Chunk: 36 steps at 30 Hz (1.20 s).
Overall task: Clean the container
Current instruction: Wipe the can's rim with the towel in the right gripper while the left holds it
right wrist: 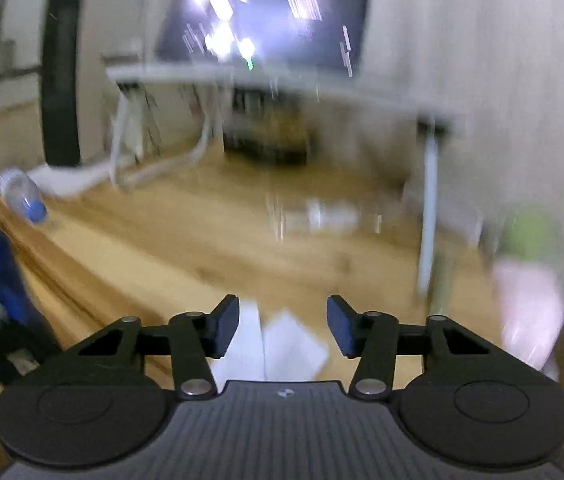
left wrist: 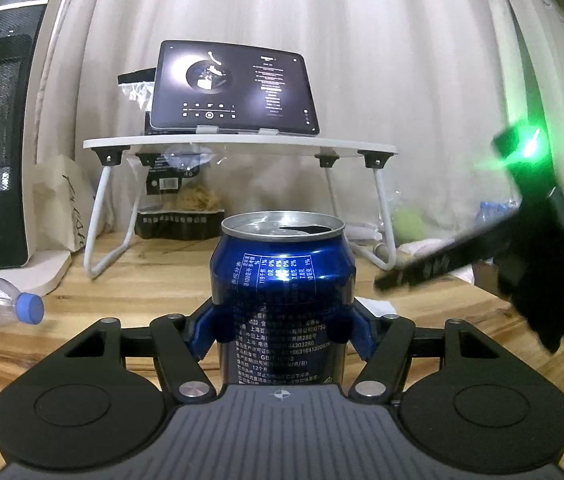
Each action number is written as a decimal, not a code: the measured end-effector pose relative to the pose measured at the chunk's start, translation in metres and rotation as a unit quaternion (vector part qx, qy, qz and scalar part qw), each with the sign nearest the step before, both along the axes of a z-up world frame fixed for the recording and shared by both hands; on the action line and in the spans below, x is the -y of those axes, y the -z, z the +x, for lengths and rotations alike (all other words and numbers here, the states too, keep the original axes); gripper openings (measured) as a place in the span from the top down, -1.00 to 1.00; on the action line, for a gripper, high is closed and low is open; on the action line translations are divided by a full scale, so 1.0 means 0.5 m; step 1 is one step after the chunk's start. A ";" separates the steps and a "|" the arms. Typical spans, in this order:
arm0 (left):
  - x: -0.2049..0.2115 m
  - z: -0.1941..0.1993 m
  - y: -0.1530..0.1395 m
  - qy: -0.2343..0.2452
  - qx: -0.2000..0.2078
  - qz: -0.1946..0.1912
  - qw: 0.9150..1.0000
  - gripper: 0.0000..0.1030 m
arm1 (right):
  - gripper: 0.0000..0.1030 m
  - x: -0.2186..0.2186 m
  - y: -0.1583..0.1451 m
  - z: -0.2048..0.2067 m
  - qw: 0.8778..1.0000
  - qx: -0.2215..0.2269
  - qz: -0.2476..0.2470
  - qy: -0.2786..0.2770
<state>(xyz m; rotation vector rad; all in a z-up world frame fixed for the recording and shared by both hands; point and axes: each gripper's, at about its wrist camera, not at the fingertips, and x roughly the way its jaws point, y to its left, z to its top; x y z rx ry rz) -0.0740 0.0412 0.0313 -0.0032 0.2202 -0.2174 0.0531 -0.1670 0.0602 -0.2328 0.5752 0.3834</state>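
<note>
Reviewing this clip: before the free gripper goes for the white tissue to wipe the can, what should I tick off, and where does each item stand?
1. Left gripper clamped on the blue aluminium drink can: ok, blue pads press both sides.
2. Can upright, opened top facing up: ok.
3. Right gripper open and empty: ok.
4. White folded tissue lies between and below its fingers on the wooden table: ok.
5. Right wrist view sharp enough to aim: not ok, heavy motion blur.
6. Liquid left inside the can: cannot tell.
</note>
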 end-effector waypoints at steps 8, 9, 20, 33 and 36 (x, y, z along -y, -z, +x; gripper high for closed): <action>-0.001 0.007 0.001 0.003 -0.010 -0.002 1.000 -0.30 | 0.01 -0.002 0.064 0.039 0.999 -0.043 0.018 -0.013; -0.001 0.007 0.001 0.003 -0.010 -0.002 1.000 -0.30 | 0.12 -0.002 0.071 0.044 0.999 -0.048 0.020 -0.015; 0.001 0.011 0.000 0.007 -0.015 -0.001 1.000 -0.30 | 0.82 0.008 -0.030 -0.054 0.986 0.000 0.140 -0.091; 0.017 0.047 0.010 0.026 -0.068 0.018 0.997 -0.27 | 0.82 -0.144 -0.087 -0.184 0.968 0.025 0.087 -0.235; 0.019 0.047 0.011 0.027 -0.069 0.018 0.997 -0.27 | 0.82 -0.154 -0.082 -0.171 0.970 0.022 0.080 -0.228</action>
